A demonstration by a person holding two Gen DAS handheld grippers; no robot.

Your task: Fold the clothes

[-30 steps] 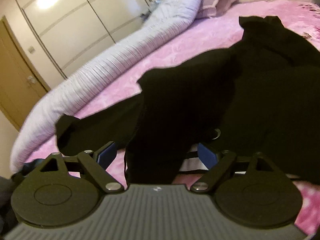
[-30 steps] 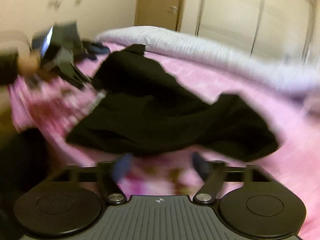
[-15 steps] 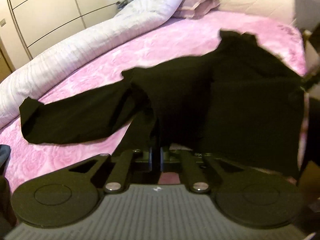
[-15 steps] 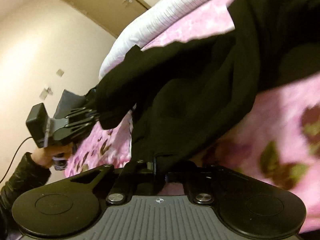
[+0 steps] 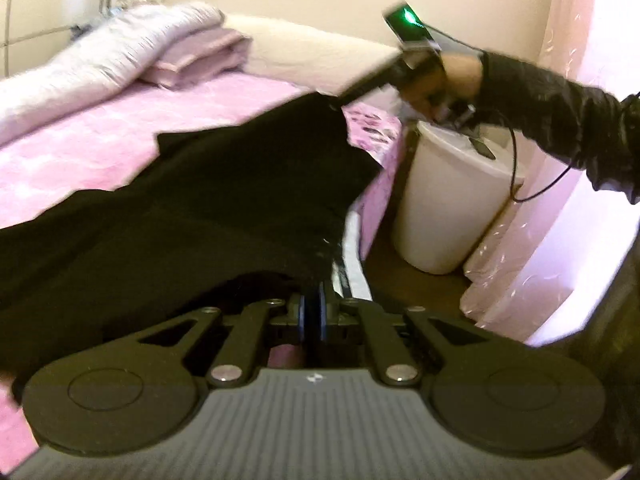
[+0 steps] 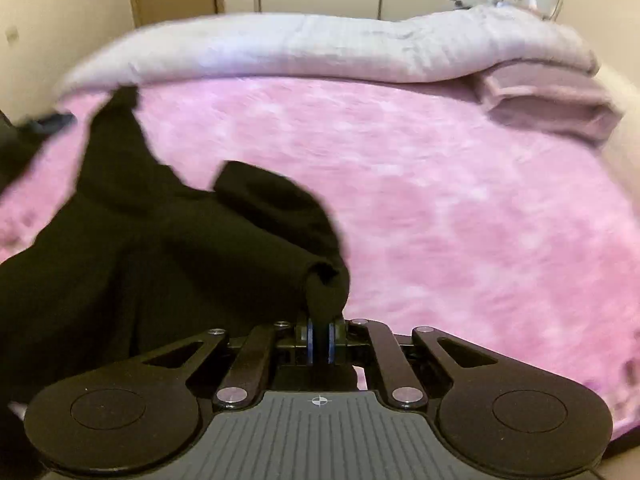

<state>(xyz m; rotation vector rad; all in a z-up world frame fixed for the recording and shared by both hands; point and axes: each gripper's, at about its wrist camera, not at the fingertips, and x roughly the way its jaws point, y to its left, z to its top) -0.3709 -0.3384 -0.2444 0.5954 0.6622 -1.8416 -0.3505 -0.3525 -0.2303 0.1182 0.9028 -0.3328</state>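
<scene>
- Our left gripper (image 5: 311, 312) has its jaws pressed together on an edge of the black garment (image 5: 192, 216), near the side of the bed (image 5: 80, 148).
- Our right gripper (image 6: 319, 338) is clamped too, a bunched fold of the garment (image 6: 172, 256) pinched between its blue pads (image 6: 331, 340).
- From the left wrist view we see the right gripper (image 5: 352, 94) across the cloth, holding the far corner; our right hand (image 5: 460, 72) and dark sleeve (image 5: 560, 120) reach in from the right, and a cable hangs from the handle.
- The garment is stretched between our two grippers and lies partly on the pink bed cover; how much of it is lifted off the bed we cannot tell.
- In the right wrist view a narrow part of the garment, likely a sleeve, runs off toward the far left of the bed.
- A pale quilt (image 6: 320, 48) is rolled along the far edge of the bed, with a folded mauve blanket (image 6: 548, 100) just beside its end.
- A white bin (image 5: 448, 200) stands on the floor next to the bed, with a pink curtain (image 5: 560, 240) beside it.
- Both views are somewhat blurred.
</scene>
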